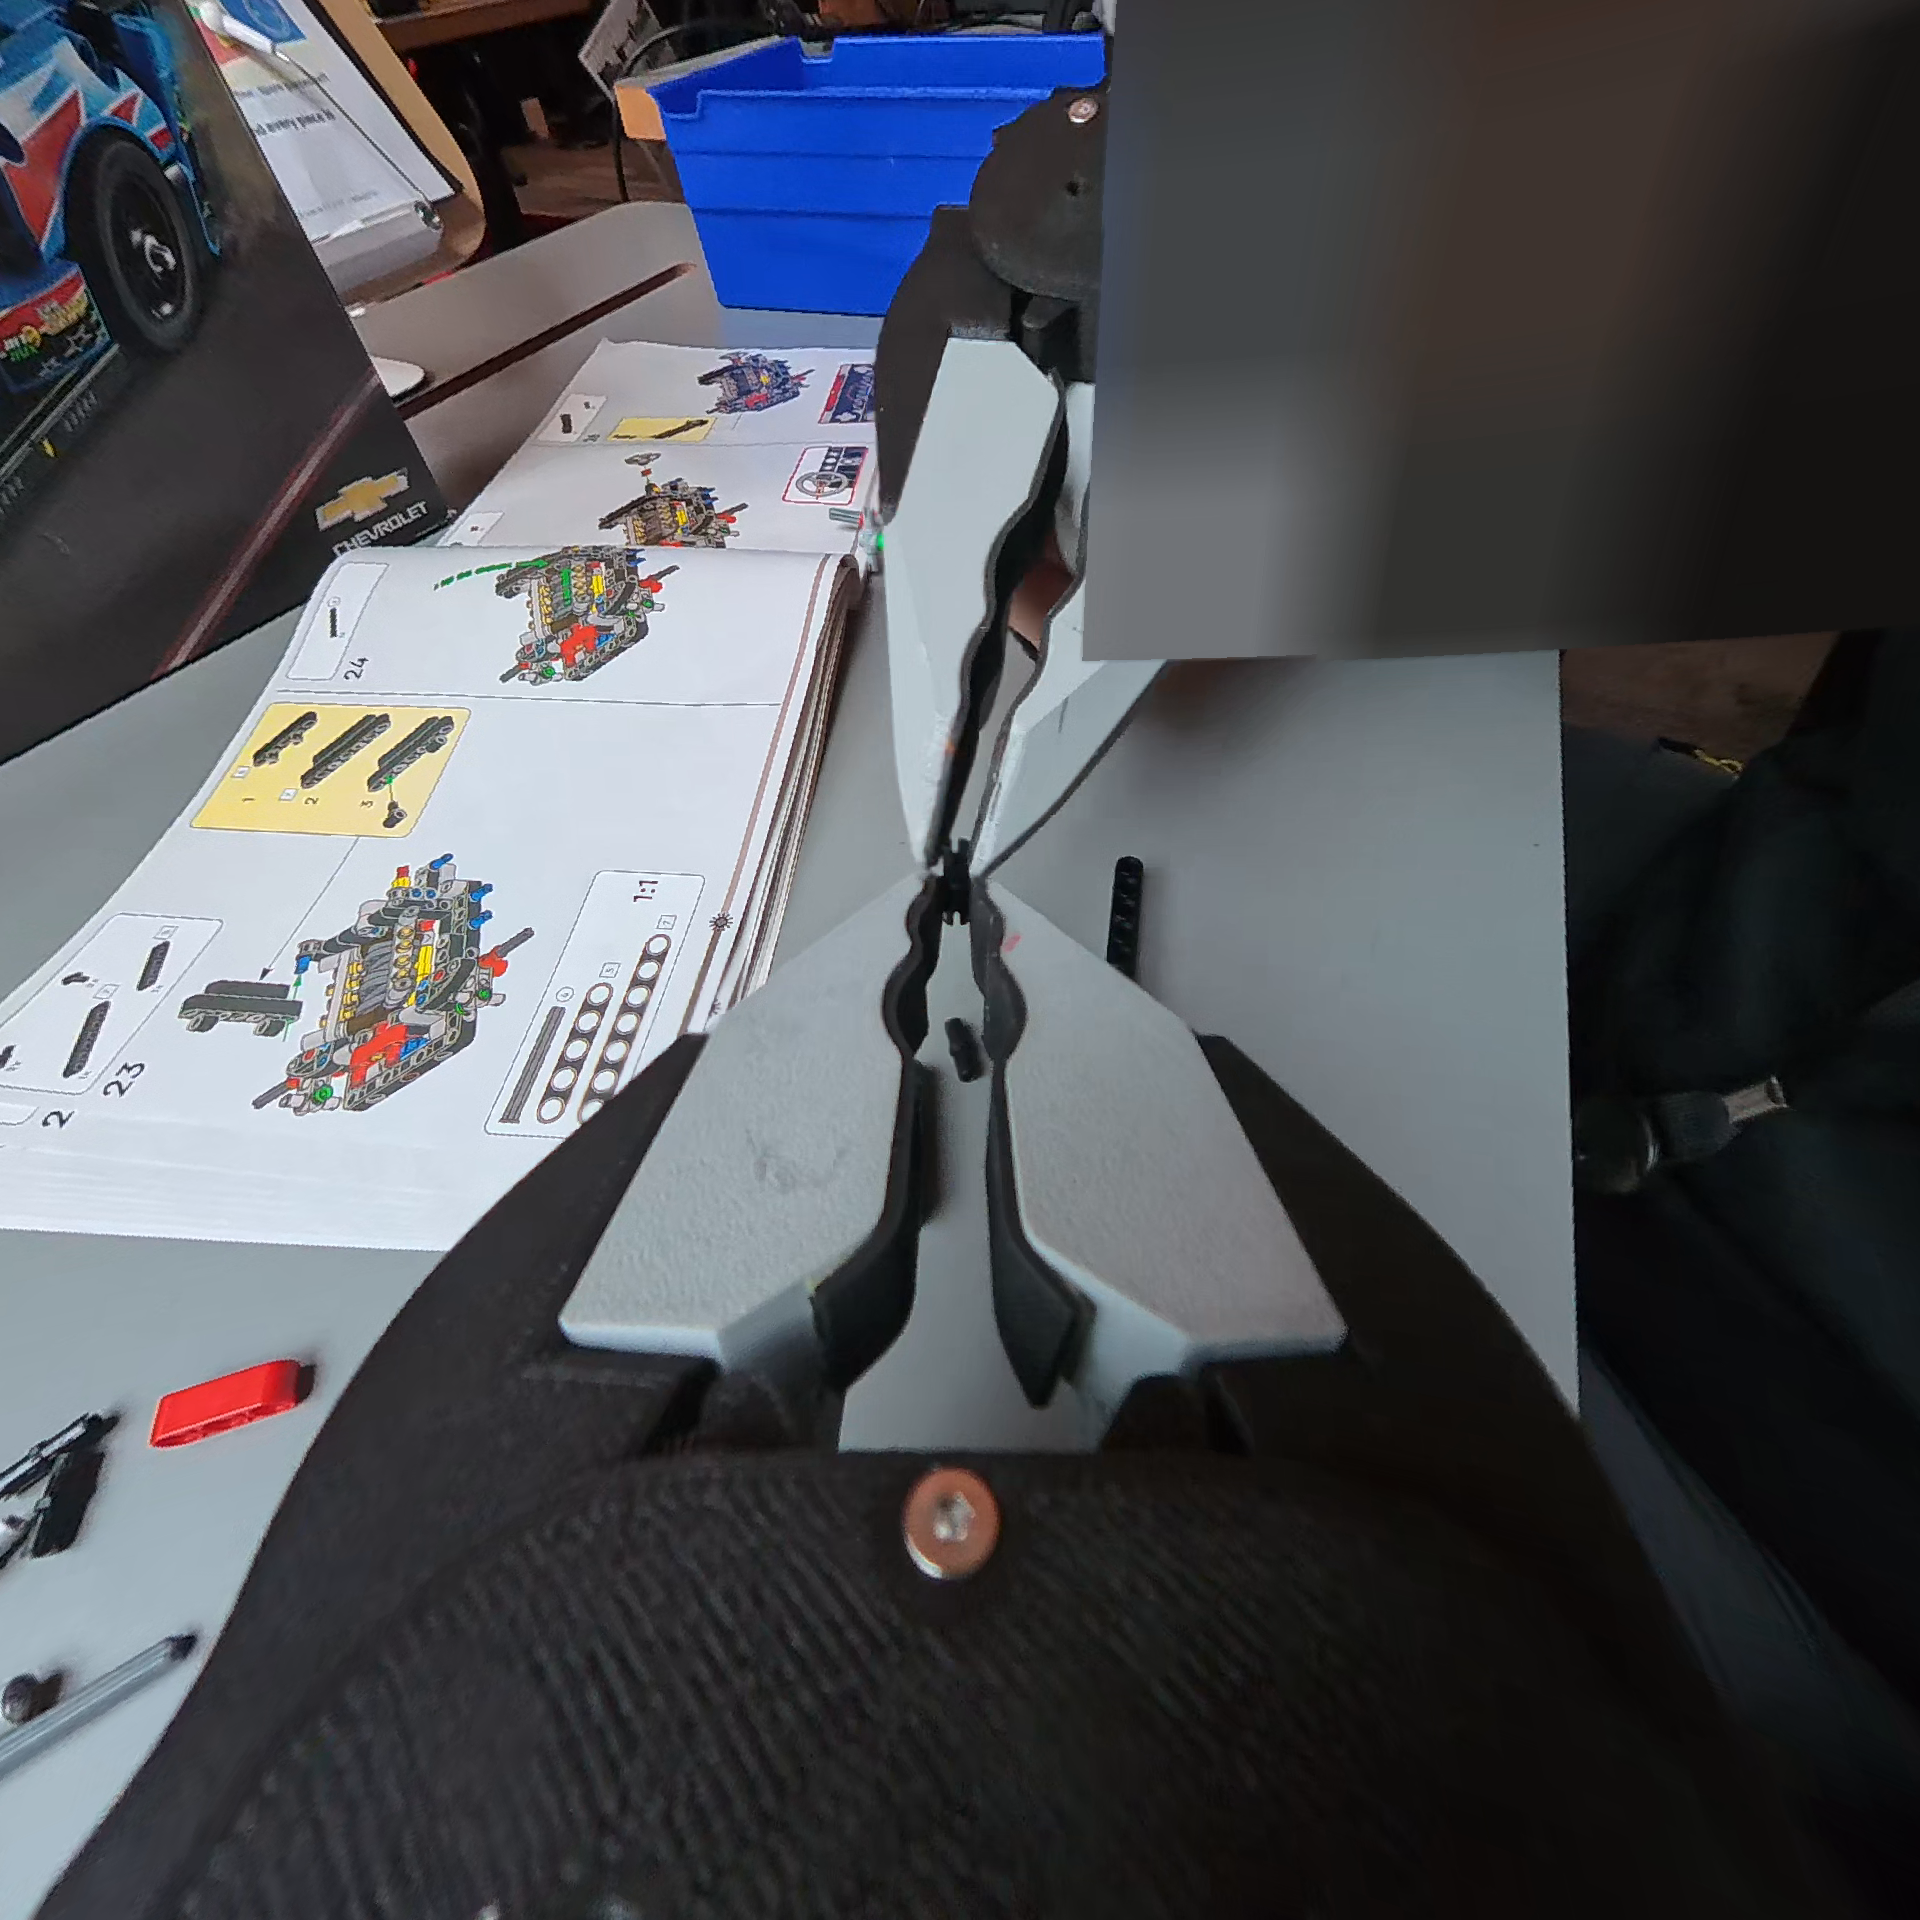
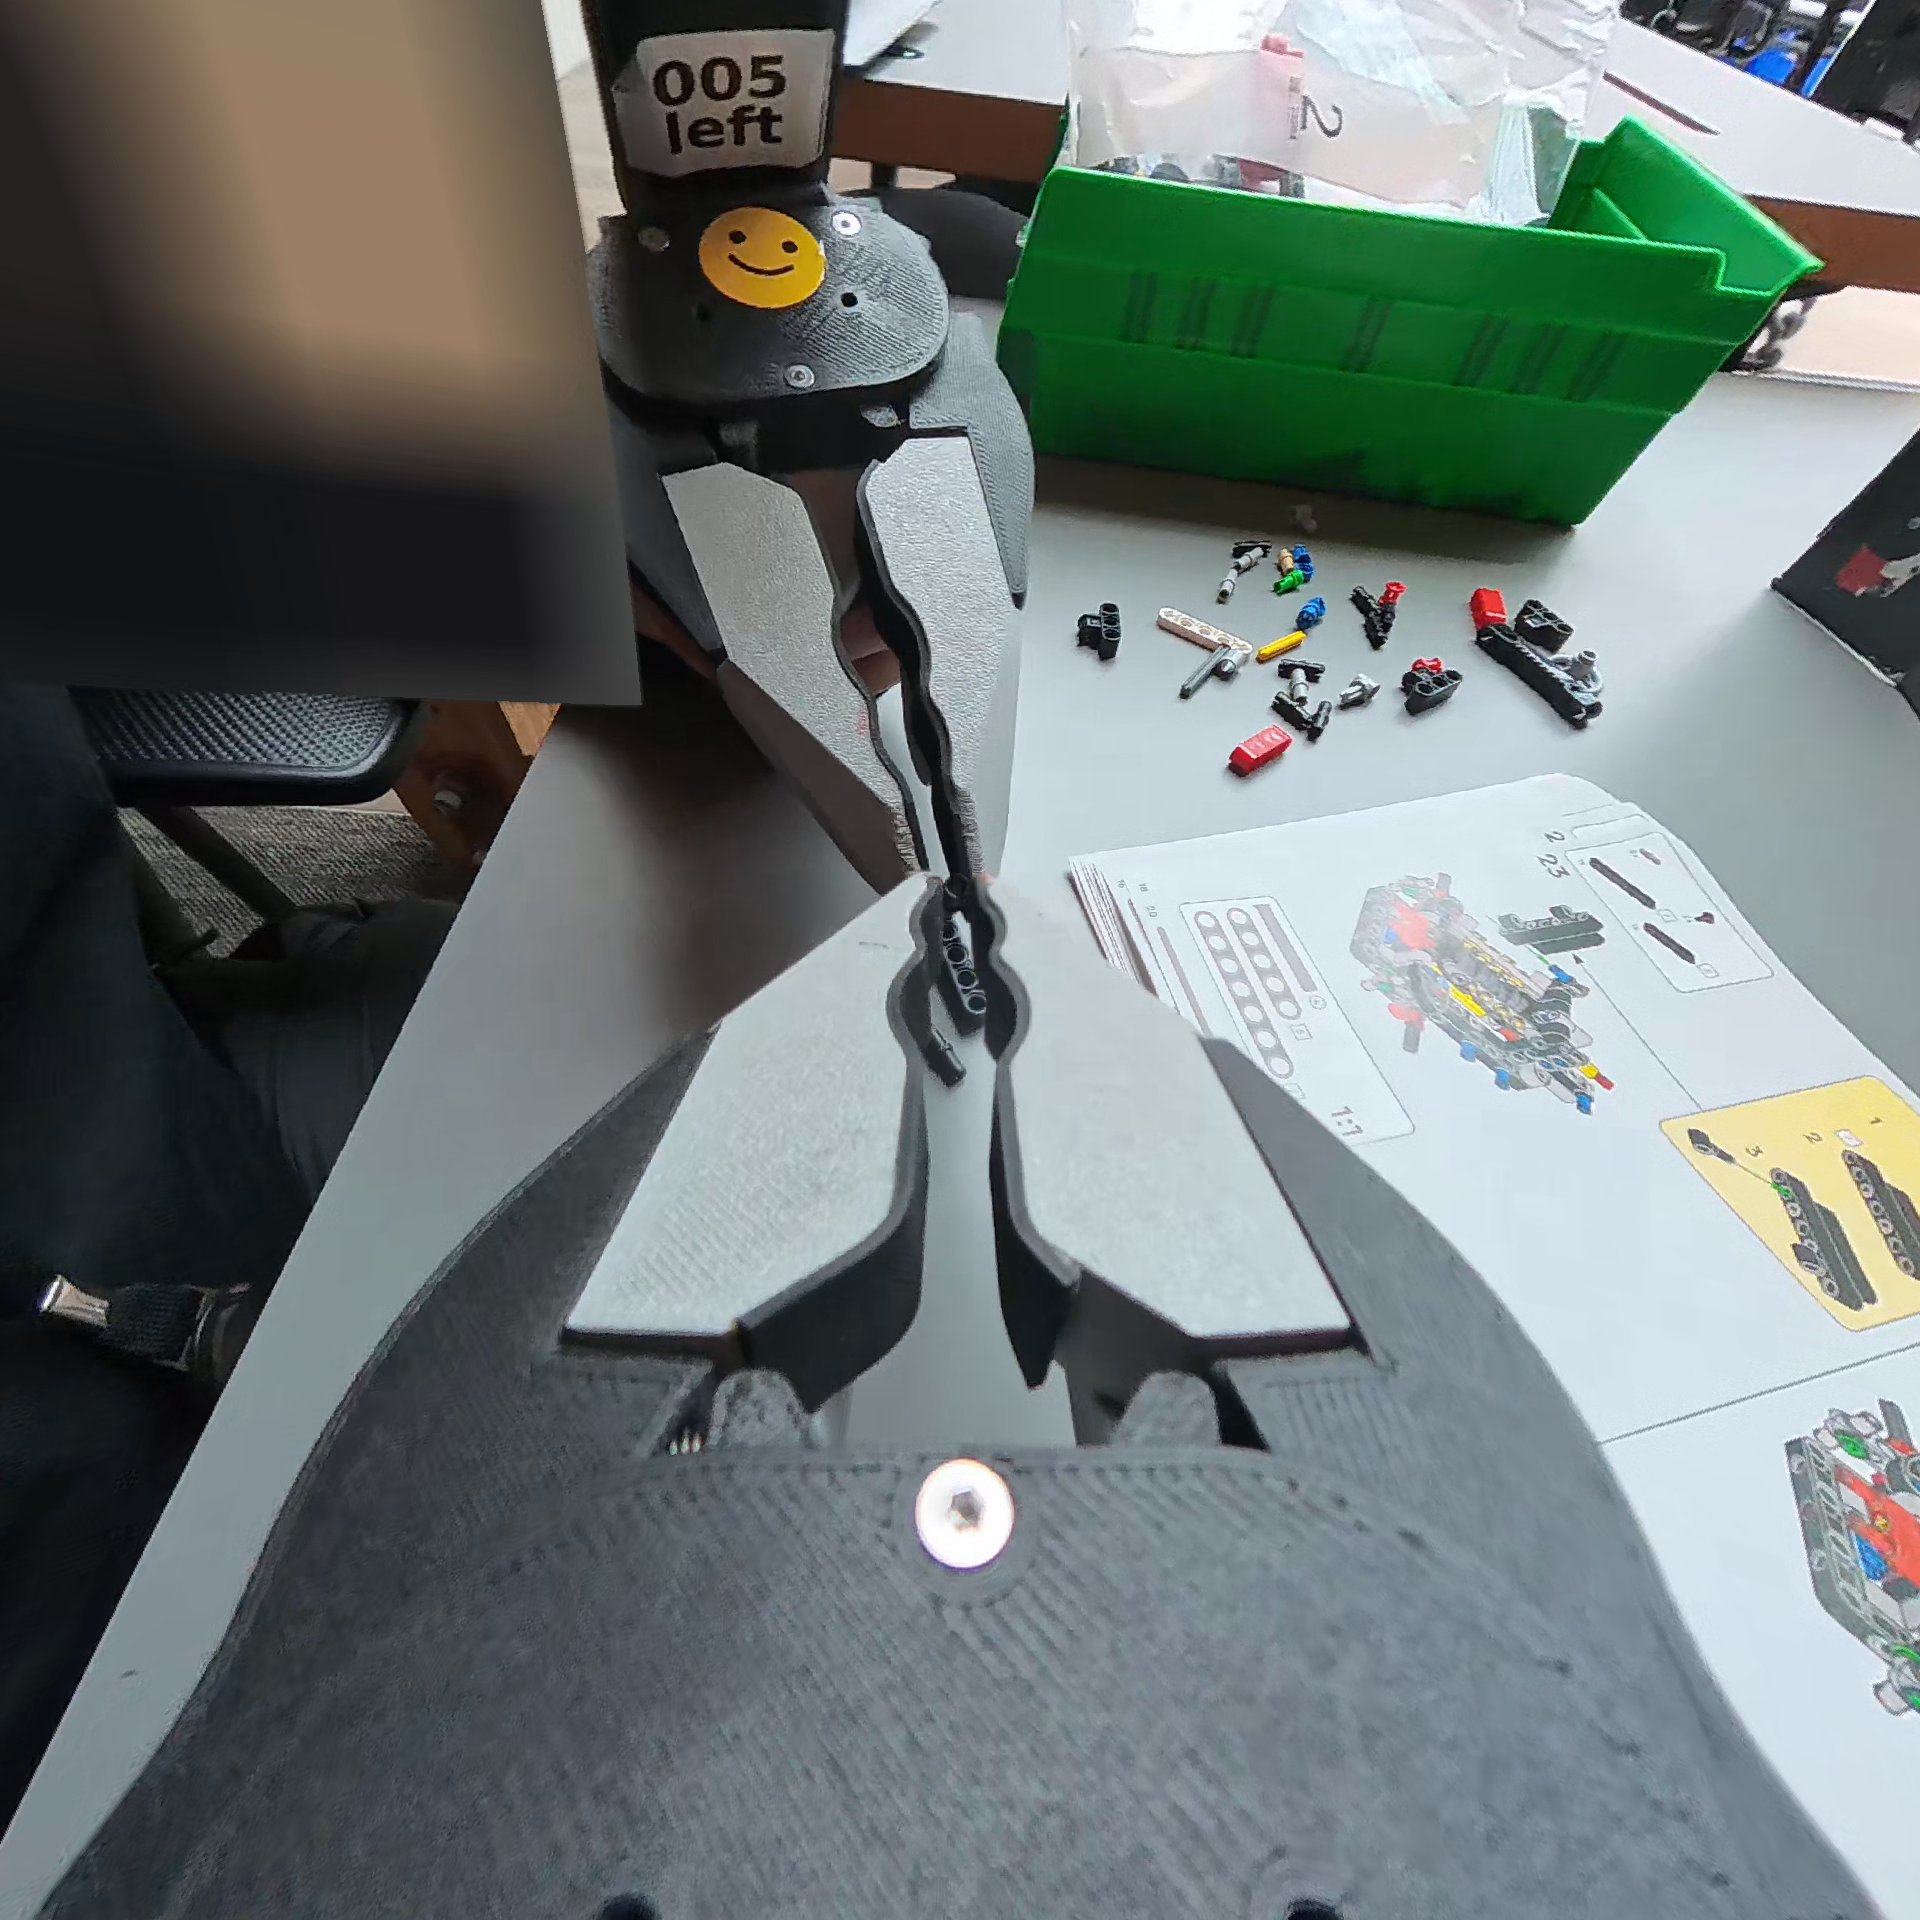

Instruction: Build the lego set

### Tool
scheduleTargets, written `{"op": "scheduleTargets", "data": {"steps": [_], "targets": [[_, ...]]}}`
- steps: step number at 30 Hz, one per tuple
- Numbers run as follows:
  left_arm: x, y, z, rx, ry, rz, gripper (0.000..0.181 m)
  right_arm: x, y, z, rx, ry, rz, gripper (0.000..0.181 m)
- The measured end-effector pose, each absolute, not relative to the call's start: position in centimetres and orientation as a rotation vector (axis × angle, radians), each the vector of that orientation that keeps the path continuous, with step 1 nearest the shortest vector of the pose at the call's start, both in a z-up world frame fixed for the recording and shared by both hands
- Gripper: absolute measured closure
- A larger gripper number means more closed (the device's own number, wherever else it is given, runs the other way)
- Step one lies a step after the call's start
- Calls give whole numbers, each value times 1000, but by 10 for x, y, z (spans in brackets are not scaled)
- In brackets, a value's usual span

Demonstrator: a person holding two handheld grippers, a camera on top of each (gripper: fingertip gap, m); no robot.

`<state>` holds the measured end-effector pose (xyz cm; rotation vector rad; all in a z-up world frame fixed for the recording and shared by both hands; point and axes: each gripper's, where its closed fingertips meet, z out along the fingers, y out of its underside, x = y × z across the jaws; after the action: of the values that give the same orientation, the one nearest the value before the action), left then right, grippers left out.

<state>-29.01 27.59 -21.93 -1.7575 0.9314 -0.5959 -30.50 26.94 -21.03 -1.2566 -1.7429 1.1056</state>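
Observation:
My left gripper (image 1: 951,912) and my right gripper (image 2: 956,900) meet tip to tip just above the grey table. Both are shut, with a small black Lego piece (image 1: 952,885) pinched where the tips meet. The right gripper (image 1: 951,854) comes down from the top of the left wrist view. The left gripper (image 2: 951,868) does the same in the right wrist view. A black beam (image 2: 961,966) and a black pin (image 2: 943,1055) show in the gap behind my right fingertips. I cannot tell whether they are held or lying on the table. A black beam (image 1: 1124,914) and pin (image 1: 964,1049) lie on the table.
The open instruction booklet (image 1: 520,831) lies beside the grippers. Several loose Lego parts (image 2: 1351,644) and a red piece (image 2: 1259,748) lie before a green bin (image 2: 1351,343). A blue bin (image 1: 831,177) and the set's box (image 1: 156,364) stand at the back. The table edge (image 1: 1558,1039) is close. The grippers are tip to tip, or close to it.

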Motion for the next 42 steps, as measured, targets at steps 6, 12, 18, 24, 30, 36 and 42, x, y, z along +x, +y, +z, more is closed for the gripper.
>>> {"op": "scheduleTargets", "data": {"steps": [6,12,18,24,30,36,42], "targets": [[-289,274,-215,-1752,897,-674,180,-305,269,-206,-1192,-1743,1051,181],[-293,274,-211,-1749,857,-746,176,-303,271,-200,-1191,-1702,1083,181],[-290,274,-215,-1754,892,-692,180,-303,269,-199,-1187,-1697,1122,181],[-290,273,-216,-1757,899,-682,180,-302,268,-200,-1182,-1702,1126,181],[-291,273,-215,-1753,895,-690,180,-302,268,-200,-1178,-1695,1126,181],[-291,273,-215,-1754,891,-699,178,-301,267,-200,-1167,-1693,1126,181],[-290,273,-216,-1755,899,-692,179,-302,267,-200,-1158,-1691,1111,181]]}}
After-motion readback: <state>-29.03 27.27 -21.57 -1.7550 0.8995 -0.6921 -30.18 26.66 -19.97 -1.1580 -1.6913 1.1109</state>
